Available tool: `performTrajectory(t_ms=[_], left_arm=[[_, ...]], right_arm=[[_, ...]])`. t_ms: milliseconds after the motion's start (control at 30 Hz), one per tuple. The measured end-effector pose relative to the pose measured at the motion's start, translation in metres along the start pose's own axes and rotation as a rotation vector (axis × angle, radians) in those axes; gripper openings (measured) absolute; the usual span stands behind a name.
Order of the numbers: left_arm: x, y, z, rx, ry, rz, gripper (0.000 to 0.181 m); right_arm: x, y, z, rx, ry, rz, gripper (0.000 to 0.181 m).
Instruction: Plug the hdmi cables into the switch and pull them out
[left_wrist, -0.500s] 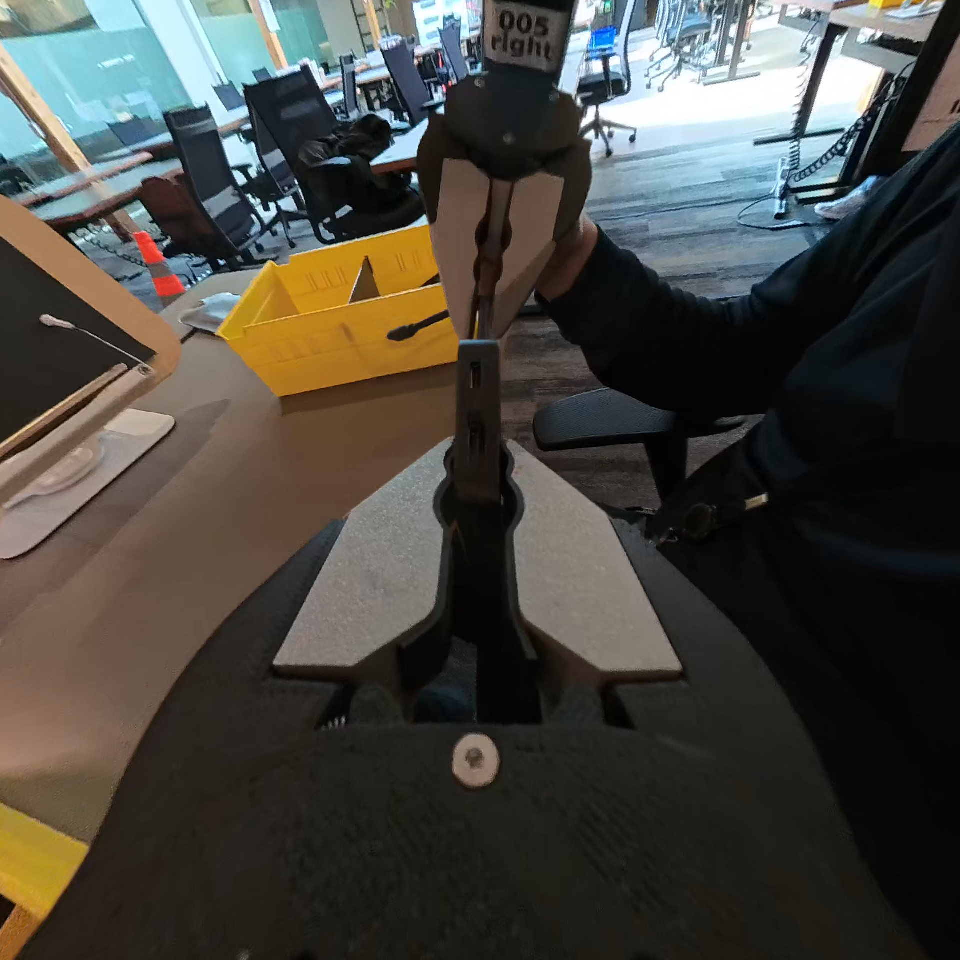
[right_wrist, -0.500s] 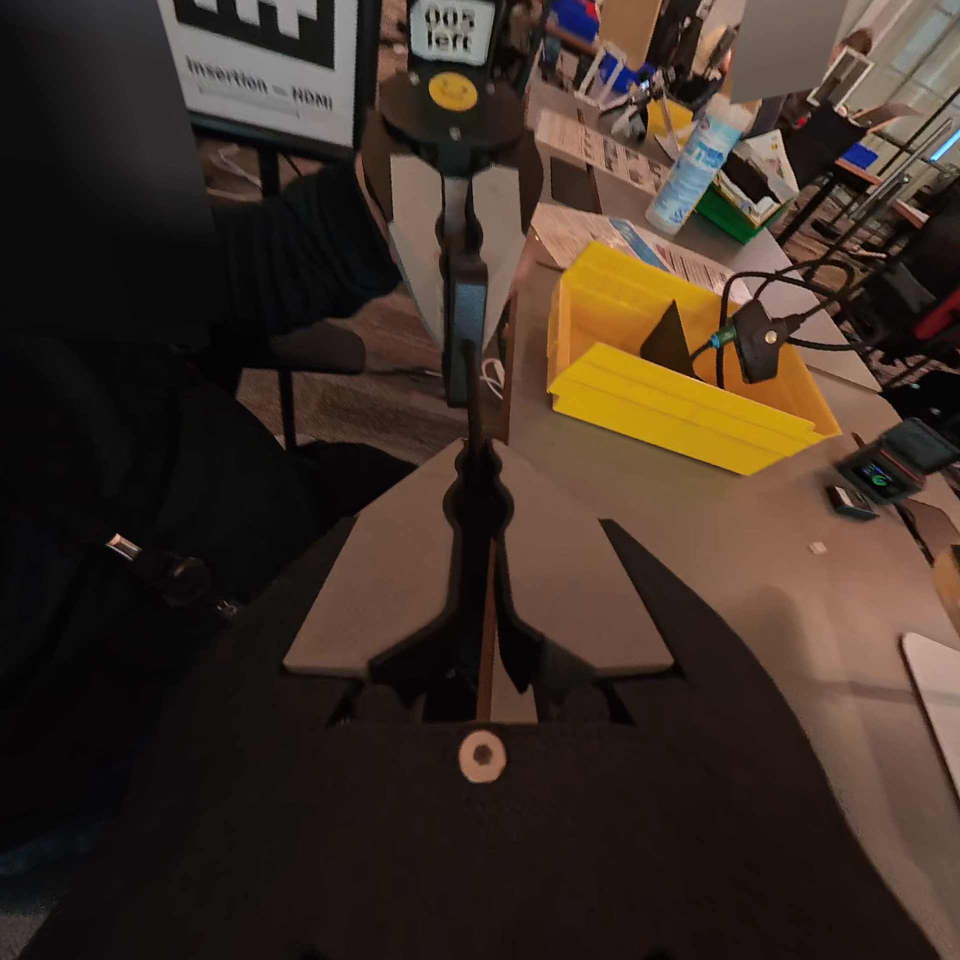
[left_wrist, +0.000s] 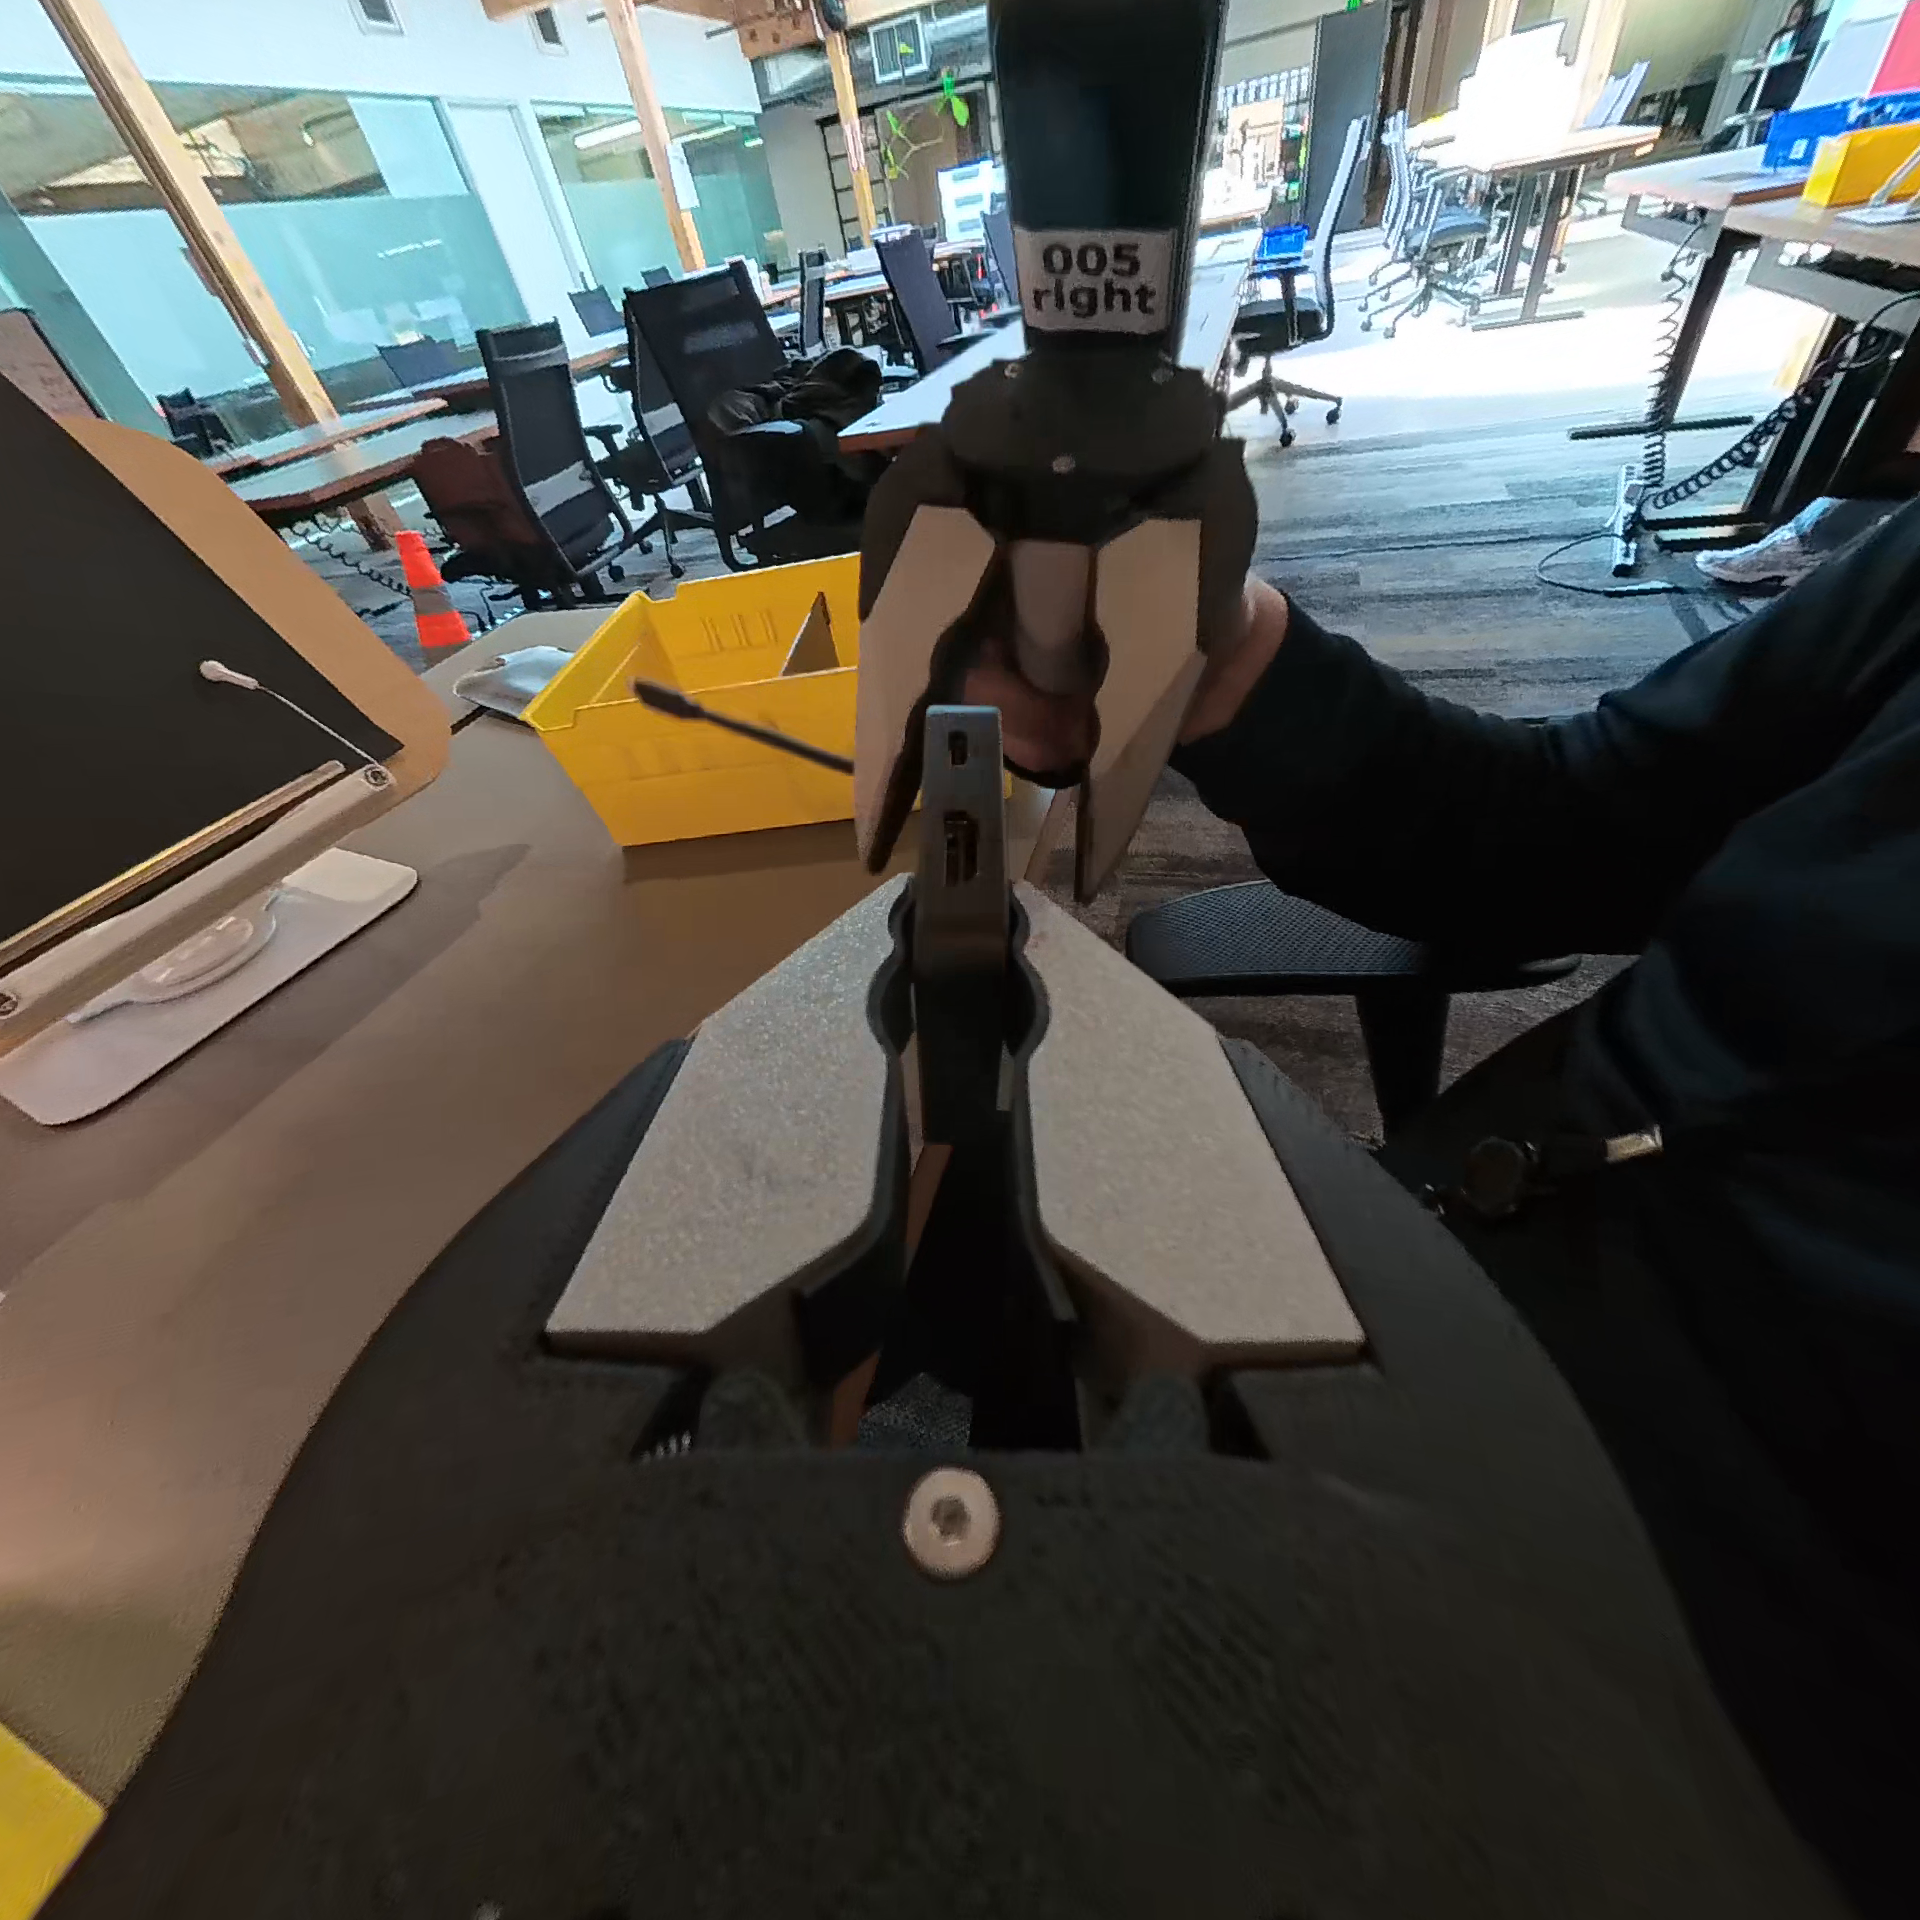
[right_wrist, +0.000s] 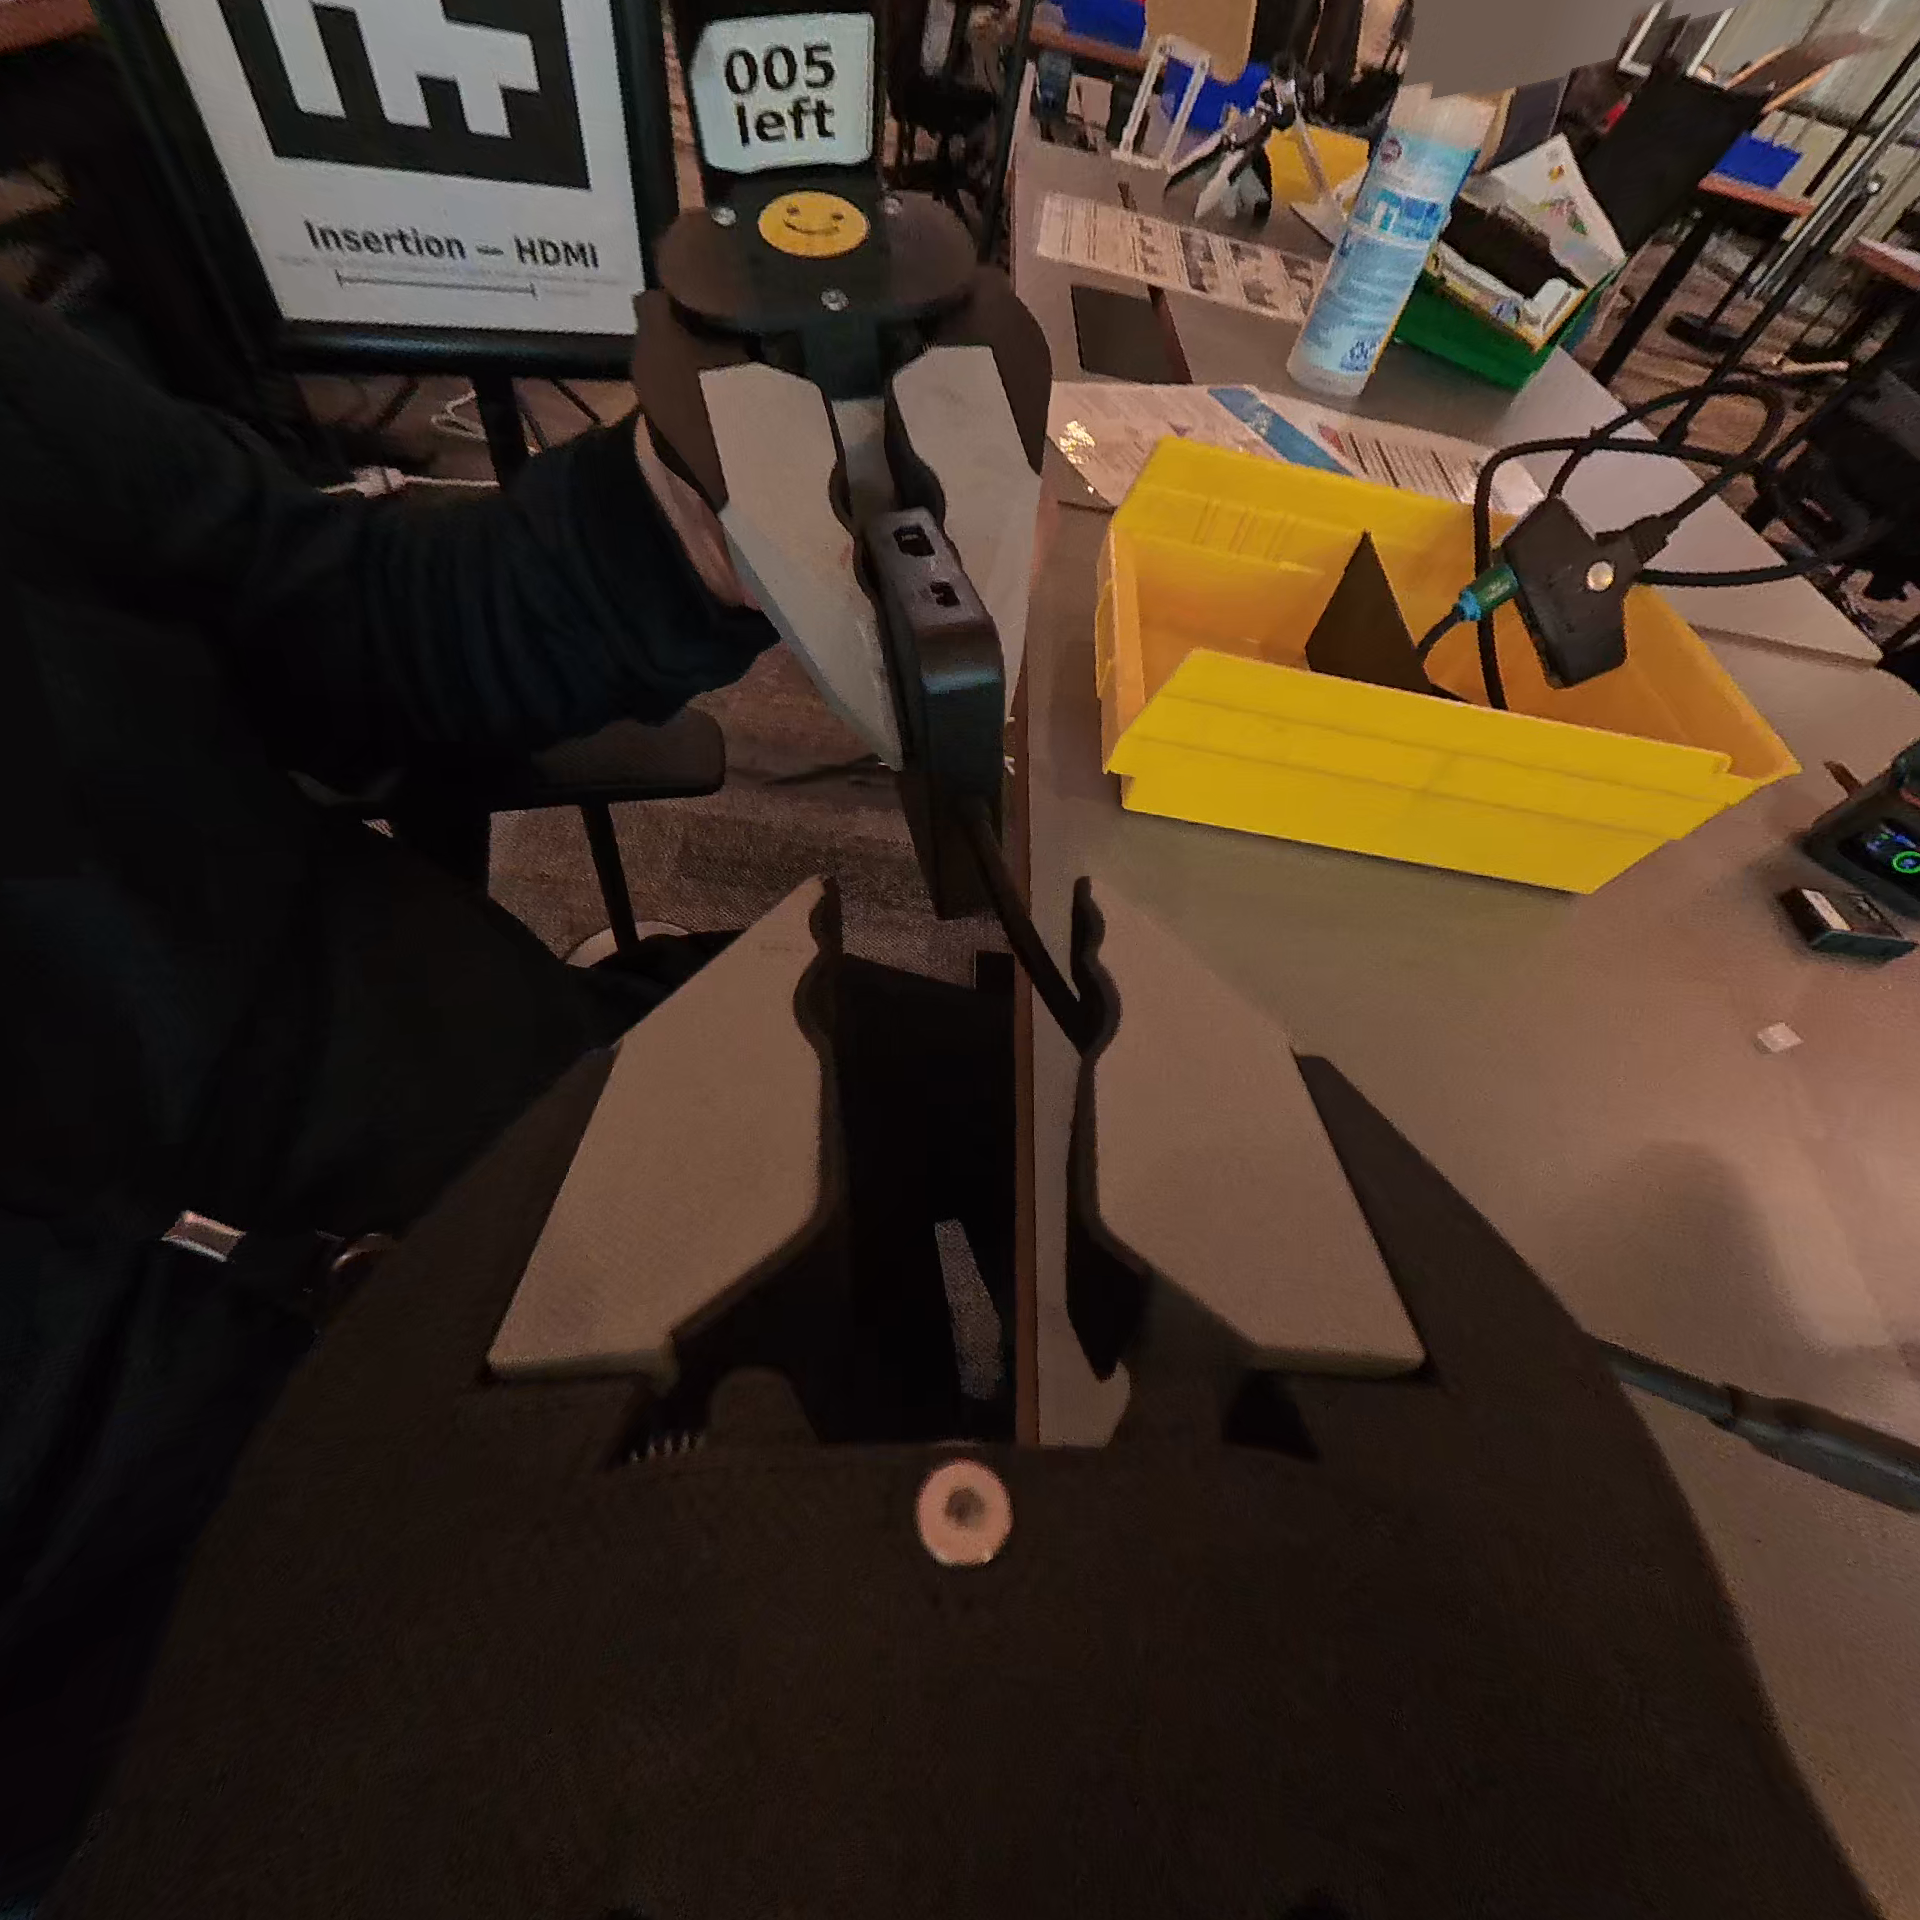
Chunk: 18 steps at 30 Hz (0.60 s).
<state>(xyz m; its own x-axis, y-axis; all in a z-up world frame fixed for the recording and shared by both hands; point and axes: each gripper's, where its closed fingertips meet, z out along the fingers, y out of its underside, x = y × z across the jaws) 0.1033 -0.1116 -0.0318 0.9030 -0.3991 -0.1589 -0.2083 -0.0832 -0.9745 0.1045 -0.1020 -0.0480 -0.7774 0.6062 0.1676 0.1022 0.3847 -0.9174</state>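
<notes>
The right gripper (right_wrist: 961, 914) is standing with jaws parted, no longer pinching the cable (right_wrist: 1023, 935); the switch (left_wrist: 961, 831) is sitting nearer it.

A white label (left_wrist: 1093, 278) with black print sits on the body of the right gripper (left_wrist: 987, 873), and a like label (right_wrist: 781, 91) on the left gripper (right_wrist: 940, 717), above a yellow smiley sticker (right_wrist: 812, 223). Behind stands a white sign (right_wrist: 436, 156) with a black block pattern and a printed line. On the table (right_wrist: 1455, 1039) lie printed sheets (right_wrist: 1174, 255), and a bottle (right_wrist: 1382, 239) stands there with a blue-and-white label.
</notes>
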Motion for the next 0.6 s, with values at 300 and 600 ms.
performTrajectory(t_ms=[300,600], left_arm=[[0.009,0.001,0.007,-0.004,0.038,0.003,0.011],[0.021,0.008,0.014,-0.070,0.053,0.065,0.011]], right_arm=[[0.000,0.004,0.012,-0.019,0.004,-0.016,0.040],[-0.019,0.006,0.013,-0.074,-0.057,-0.115,0.012]])
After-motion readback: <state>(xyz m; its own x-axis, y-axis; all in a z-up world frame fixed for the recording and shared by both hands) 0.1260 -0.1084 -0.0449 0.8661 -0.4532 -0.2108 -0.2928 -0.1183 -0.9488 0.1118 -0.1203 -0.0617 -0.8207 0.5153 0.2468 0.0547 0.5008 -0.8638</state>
